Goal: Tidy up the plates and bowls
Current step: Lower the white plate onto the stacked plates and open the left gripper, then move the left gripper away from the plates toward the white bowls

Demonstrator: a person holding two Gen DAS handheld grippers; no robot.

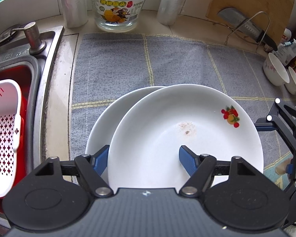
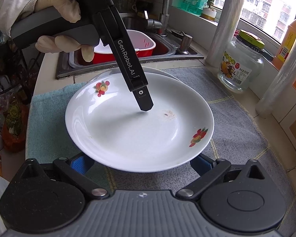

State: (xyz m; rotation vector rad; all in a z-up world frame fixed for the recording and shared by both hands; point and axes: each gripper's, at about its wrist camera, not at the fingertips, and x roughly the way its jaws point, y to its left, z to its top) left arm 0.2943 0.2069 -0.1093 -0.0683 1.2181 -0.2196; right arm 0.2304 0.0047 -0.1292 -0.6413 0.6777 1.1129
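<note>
Gloved hand (image 2: pixel 57 19) only in right view

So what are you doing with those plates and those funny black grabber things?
A person is sorting dishes with a hand-held gripper in each hand. The left gripper has its fingers either side of the rim of the fruit-patterned plate, one inside and one under the edge, holding it tilted over a second white plate on the grey mat. The right gripper waits open at the plate's near edge, its fingers below the rim. Two small bowls sit at the mat's edge.
</note>
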